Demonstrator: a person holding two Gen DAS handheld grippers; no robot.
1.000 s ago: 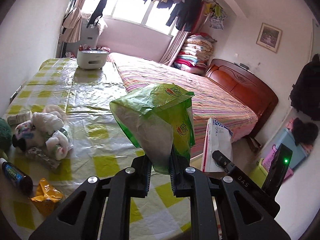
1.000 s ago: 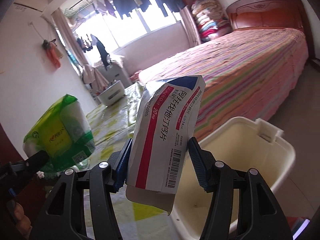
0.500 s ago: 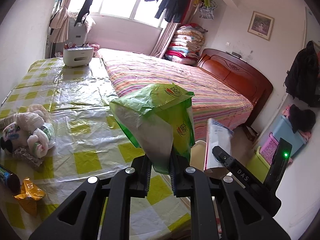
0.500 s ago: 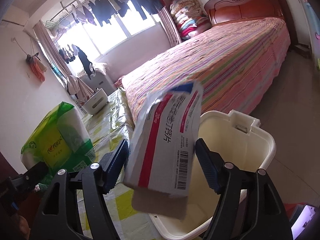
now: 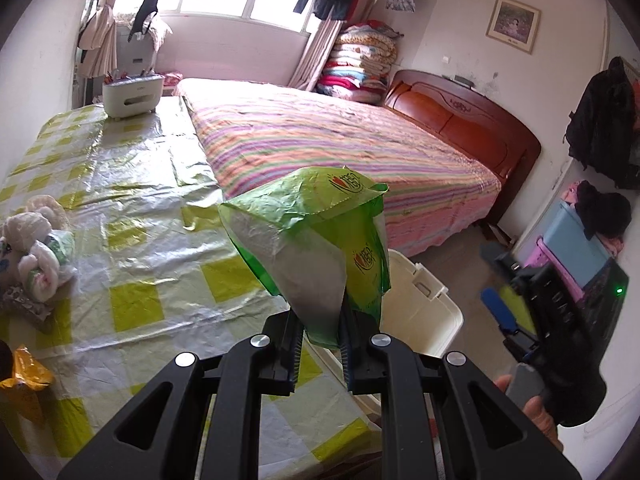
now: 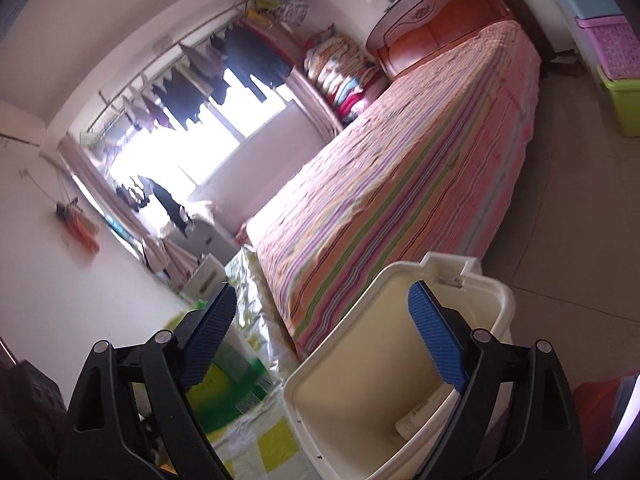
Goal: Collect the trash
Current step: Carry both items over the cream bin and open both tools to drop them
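On the far left of the table (image 5: 132, 216), with its yellow-checked plastic cover, lie a clump of crumpled wrappers (image 5: 34, 248) and, nearer the edge, a yellow wrapper (image 5: 22, 376). The left hand-held gripper (image 5: 318, 340) is clamped on a green tissue pack (image 5: 316, 248), held up over the table's edge with the cream trash bin (image 5: 420, 312) just behind it on the floor beside the striped bed (image 5: 340, 148). To the right, the right hand-held gripper (image 6: 320, 340) has just been opening and now stands wide and empty above the bin, where a white box (image 6: 424, 414) lies against the inner wall.
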